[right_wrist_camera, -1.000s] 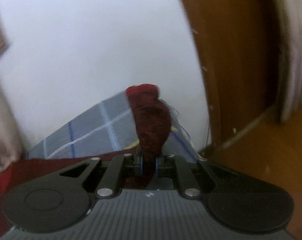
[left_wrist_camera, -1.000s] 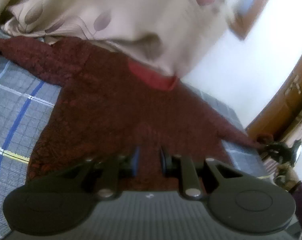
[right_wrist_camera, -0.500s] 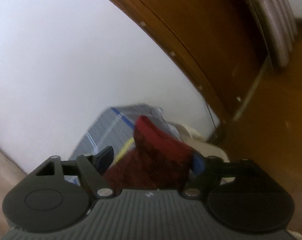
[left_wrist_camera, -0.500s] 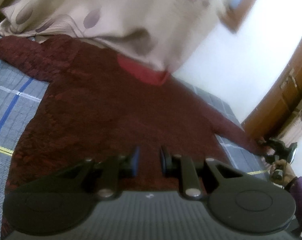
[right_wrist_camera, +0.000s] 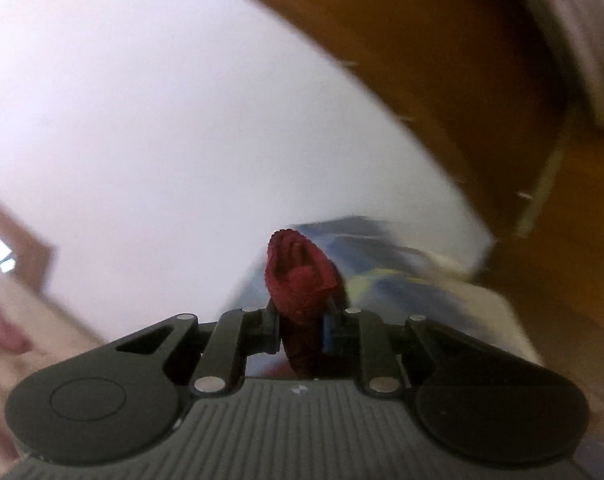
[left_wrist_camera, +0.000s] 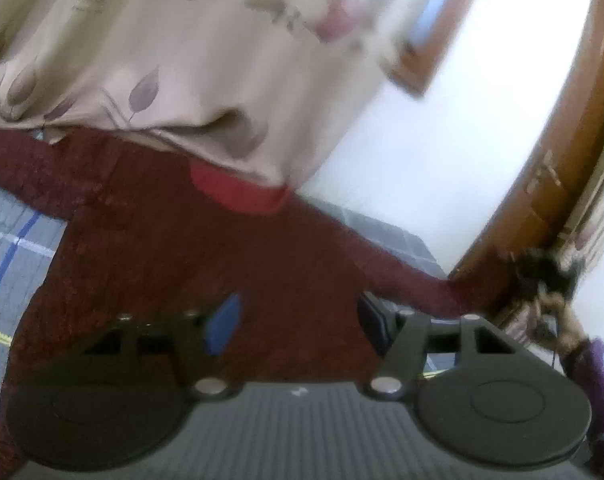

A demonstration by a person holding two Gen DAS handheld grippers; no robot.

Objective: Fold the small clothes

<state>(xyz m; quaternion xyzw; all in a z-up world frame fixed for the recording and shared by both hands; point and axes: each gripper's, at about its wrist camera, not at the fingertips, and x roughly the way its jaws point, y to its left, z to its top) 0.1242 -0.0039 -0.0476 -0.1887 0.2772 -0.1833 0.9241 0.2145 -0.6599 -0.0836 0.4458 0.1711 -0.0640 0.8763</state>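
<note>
A dark red knitted sweater (left_wrist_camera: pixel 190 264) with a brighter red collar (left_wrist_camera: pixel 238 196) lies spread flat on the bed, sleeves out to both sides. My left gripper (left_wrist_camera: pixel 298 318) hovers over its lower body. Its jaws are opening and nothing is pinched between them. In the left wrist view the right gripper (left_wrist_camera: pixel 542 276) sits at the far end of the right sleeve. In the right wrist view my right gripper (right_wrist_camera: pixel 302 330) is closing its jaws, and its pads squeeze the bunched sleeve cuff (right_wrist_camera: pixel 300 276), which sticks up past the fingertips.
A grey checked bedsheet (left_wrist_camera: pixel 10 264) with blue and yellow lines lies under the sweater. A beige leaf-print curtain (left_wrist_camera: pixel 162 60) hangs over the collar side. A white wall and a wooden door (left_wrist_camera: pixel 562 168) stand at the right. The person's purple sleeve (left_wrist_camera: pixel 598 372) shows there.
The left jaws, nearly together before, now stand wide apart, and the view has pulled back a little. The right jaws spread around the cuff half a second ago and have narrowed on it again.
</note>
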